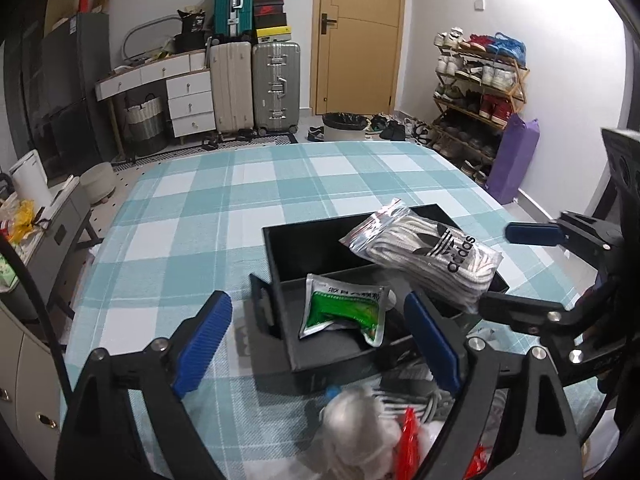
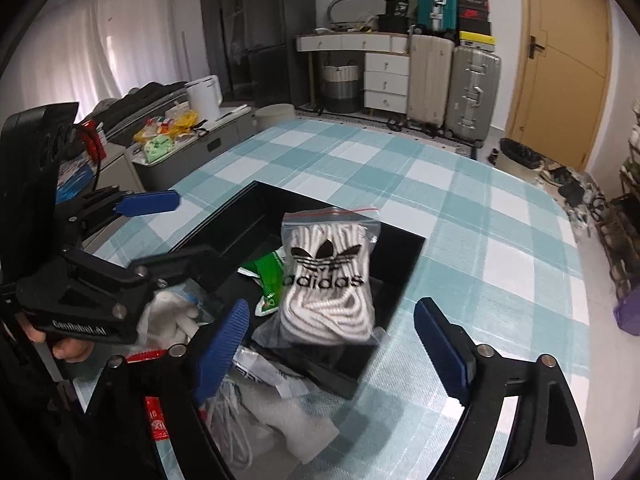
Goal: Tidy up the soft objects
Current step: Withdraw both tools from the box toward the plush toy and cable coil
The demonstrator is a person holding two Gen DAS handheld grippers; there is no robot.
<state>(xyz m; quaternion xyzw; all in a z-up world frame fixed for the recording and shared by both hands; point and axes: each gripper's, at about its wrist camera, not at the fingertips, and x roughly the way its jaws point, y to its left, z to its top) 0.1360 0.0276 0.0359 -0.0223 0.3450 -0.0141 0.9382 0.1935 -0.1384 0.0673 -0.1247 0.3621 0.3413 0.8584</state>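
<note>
Left tongs (image 1: 316,344): black angular plastic frame, silver round screw heads at the joints, ribbed blue finger pads (image 1: 204,344). White "GenRobot.AI" lettering on the frame, seen from the right wrist. Right tongs (image 2: 332,352): same black frame, silver screws, blue pads (image 2: 440,348). Bare skin of the left hand (image 2: 64,346) under the frame.

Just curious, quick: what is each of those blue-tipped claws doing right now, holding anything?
Left gripper: open, holding nothing.
Right gripper: open, holding nothing; the adidas bag sits loose ahead.
</note>
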